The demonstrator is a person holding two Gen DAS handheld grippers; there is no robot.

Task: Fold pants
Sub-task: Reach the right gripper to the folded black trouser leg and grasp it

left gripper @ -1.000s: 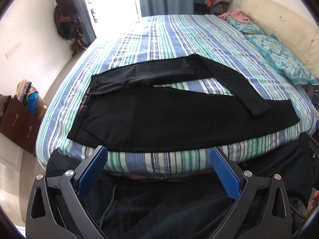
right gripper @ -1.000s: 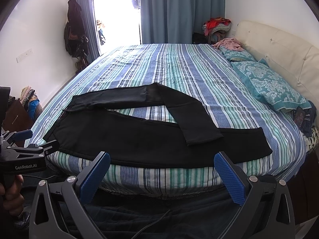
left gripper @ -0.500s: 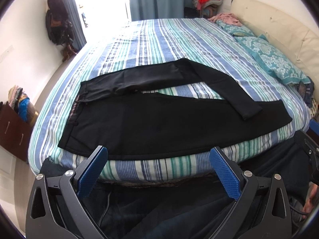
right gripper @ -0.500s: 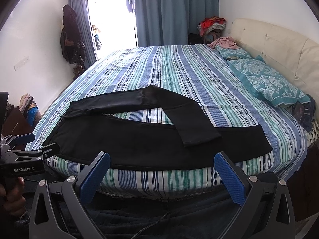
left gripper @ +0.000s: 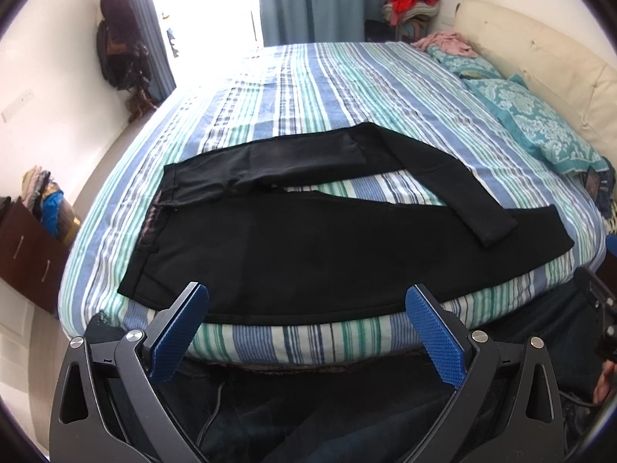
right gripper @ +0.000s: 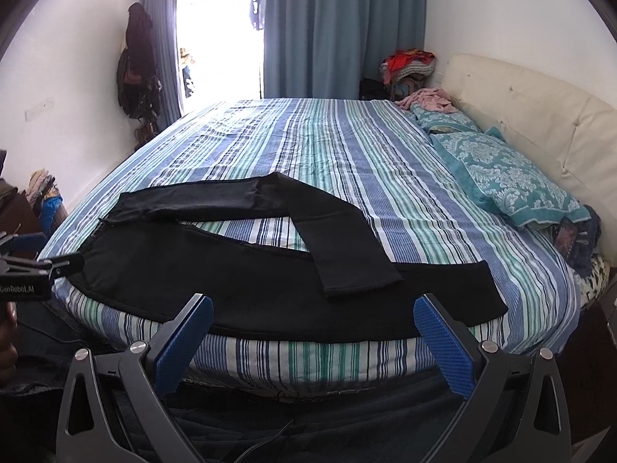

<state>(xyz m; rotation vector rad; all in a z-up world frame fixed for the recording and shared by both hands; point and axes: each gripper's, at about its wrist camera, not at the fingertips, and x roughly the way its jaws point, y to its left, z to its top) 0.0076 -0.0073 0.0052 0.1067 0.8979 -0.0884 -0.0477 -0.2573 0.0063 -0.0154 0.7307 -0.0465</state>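
Striped bed (right gripper: pixel 347 142), black pants (left gripper: pixel 308 254) sprawled near its edge, both sets of jaws wide and empty.
Soft, limp cloth, likely light; I'd pinch the crossed leg's hem (right gripper: pixel 358 285) first.

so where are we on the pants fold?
Barely started. Done: black pants lie spread on the striped bed, far leg bent across the near one. In hand: nothing; left gripper and right gripper are open, short of the cloth. Left: straighten that leg, then every fold.

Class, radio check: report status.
Left gripper and right gripper open, empty. Black pants flat on striped bed, far leg bent across near leg. Nothing obstructing.
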